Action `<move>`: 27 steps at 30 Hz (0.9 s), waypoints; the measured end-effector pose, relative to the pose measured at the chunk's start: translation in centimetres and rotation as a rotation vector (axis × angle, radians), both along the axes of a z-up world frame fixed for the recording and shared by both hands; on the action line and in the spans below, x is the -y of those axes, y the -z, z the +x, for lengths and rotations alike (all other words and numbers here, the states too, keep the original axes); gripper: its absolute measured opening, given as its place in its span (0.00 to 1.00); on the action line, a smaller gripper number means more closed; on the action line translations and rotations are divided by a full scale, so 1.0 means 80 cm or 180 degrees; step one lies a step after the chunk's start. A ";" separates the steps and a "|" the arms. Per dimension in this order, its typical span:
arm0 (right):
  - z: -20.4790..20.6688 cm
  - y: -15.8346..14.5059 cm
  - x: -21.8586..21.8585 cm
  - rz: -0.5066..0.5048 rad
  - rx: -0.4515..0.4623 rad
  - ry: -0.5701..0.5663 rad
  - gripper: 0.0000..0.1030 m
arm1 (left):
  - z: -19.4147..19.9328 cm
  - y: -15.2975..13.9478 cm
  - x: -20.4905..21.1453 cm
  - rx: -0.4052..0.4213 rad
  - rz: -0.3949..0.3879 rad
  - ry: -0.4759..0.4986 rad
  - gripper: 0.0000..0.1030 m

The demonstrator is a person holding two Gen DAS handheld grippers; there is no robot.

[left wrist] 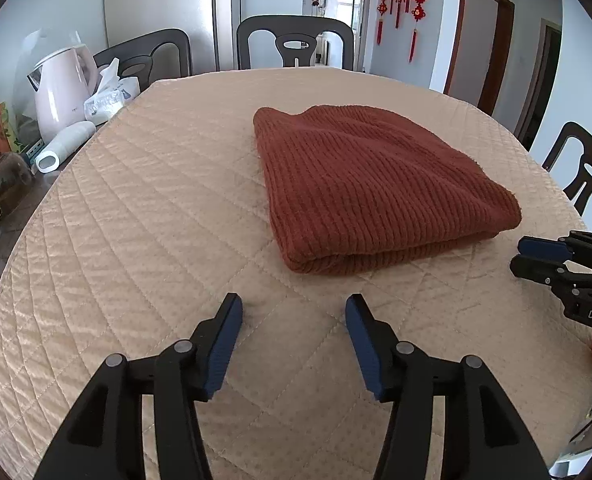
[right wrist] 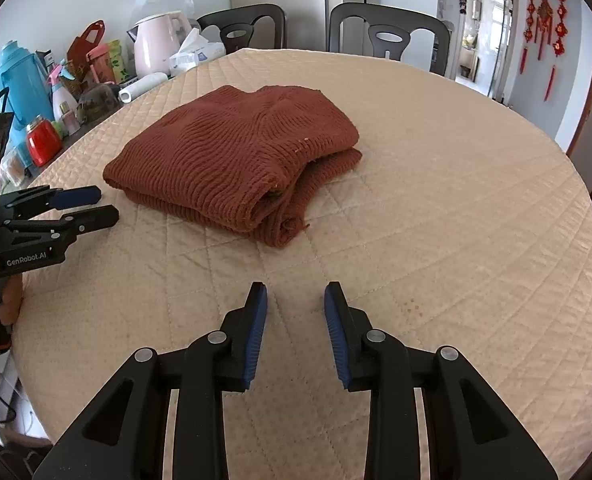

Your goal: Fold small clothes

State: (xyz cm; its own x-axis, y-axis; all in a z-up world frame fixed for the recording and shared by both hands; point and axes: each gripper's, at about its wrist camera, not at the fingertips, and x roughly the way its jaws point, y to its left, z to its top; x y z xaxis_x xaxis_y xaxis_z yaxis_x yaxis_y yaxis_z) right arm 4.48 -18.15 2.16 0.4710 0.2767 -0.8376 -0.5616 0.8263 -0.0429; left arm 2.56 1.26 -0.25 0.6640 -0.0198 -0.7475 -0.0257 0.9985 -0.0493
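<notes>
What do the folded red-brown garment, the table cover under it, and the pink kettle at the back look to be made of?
Garment: a chunky rib knit, probably wool or acrylic; raised parallel ribs, fuzzy edges, a loose thread at one corner.
Table cover: quilted fabric with a satin-like sheen; stitched diamond lines, glossy highlights.
Kettle: smooth matte pink shell, likely plastic or coated metal; cannot tell which.

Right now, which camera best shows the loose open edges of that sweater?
The right wrist view: the sweater's layered open edges face it. The left wrist view shows only its smooth top and one folded edge.
</notes>
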 end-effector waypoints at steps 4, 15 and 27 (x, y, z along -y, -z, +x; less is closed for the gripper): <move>-0.001 0.000 -0.001 -0.0010 0.0008 -0.0002 0.30 | 0.001 0.000 0.000 0.0003 0.0011 0.0003 0.56; -0.001 -0.001 -0.002 0.0000 0.0001 0.0001 0.30 | 0.001 0.001 -0.001 0.0005 0.0013 0.0002 0.56; -0.001 -0.001 -0.002 0.0002 0.0000 0.0002 0.30 | 0.002 0.001 -0.001 0.0005 0.0013 0.0002 0.57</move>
